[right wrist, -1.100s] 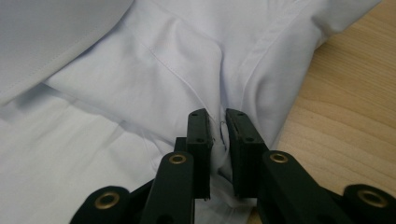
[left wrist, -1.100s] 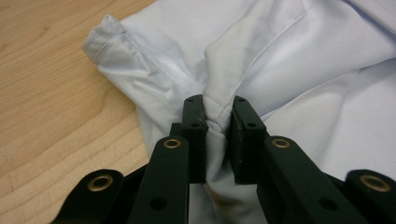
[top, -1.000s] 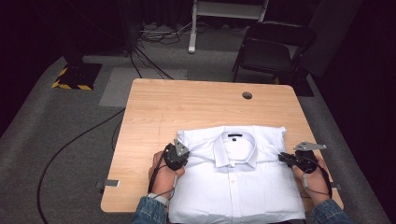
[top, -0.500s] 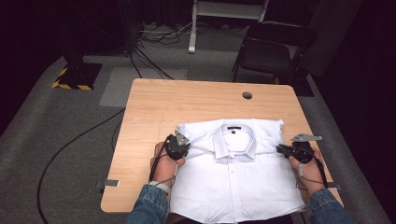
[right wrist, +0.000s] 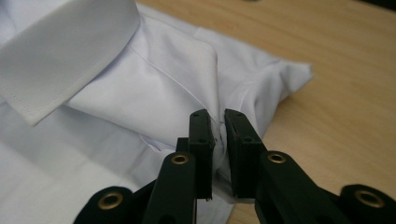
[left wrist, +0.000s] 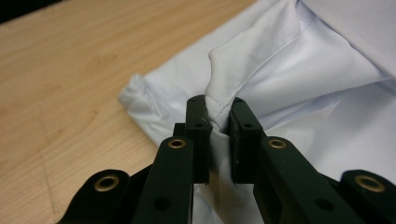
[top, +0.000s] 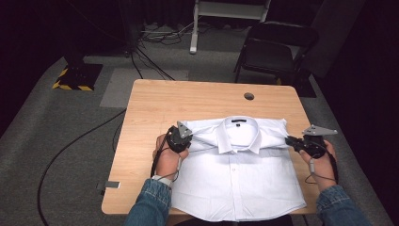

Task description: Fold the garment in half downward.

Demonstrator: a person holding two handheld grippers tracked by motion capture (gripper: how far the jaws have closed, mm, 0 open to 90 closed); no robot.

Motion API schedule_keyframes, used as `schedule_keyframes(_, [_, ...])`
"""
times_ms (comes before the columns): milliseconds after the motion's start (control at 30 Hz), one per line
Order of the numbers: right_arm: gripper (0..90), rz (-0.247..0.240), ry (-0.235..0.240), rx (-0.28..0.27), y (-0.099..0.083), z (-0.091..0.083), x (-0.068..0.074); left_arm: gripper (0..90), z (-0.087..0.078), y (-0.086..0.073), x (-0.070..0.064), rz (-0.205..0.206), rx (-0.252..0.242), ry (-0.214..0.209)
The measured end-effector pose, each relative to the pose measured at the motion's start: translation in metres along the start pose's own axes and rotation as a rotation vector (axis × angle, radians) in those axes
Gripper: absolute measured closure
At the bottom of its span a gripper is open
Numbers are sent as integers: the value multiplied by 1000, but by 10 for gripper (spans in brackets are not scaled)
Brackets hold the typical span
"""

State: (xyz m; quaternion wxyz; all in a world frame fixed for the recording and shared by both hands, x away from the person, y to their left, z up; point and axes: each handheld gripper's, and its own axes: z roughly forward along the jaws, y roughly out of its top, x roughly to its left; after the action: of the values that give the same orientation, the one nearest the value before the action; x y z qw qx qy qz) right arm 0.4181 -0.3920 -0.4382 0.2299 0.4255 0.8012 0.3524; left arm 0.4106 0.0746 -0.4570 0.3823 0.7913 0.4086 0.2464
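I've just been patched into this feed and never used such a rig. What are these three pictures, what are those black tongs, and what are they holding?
No robot here: a person holds a two-jaw tool in each hand. The high view looks down on a light wooden table with a white button-up dress shirt lying on it, collar away from the person. The other two pictures come from cameras riding on each tool. The left gripper pinches a fold of cloth at one shoulder; the right gripper pinches the other shoulder.

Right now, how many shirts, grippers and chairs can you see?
Shirt: 1, white, flat on the table.
Grippers: 2, the left gripper and the right gripper, each pinching the shirt's cloth.
Chair: 1, black, behind the table.
Total: 4
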Motion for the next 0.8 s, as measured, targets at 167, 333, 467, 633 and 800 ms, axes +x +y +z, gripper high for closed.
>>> schedule_keyframes(167, [817, -18, 6, -56, 17, -35, 4, 810, -34, 17, -7, 16, -49, 17])
schedule_keyframes(333, [817, -63, 52, -114, 12, -86, 24, 800, -98, 8, -25, 14, -77, -92])
schedule_keyframes(467, [456, -29, 300, -51, -25, -127, 34, 490, -141, -31, -31, -130, -72, -269])
schedule_keyframes(633, [323, 77, 320, -156, -43, -145, 25, 433, -150, -51, -19, -216, -133, -216])
schedule_keyframes(800, [292, 91, 288, -158, -45, -122, 22, 421, -124, -50, -26, -138, -78, -162])
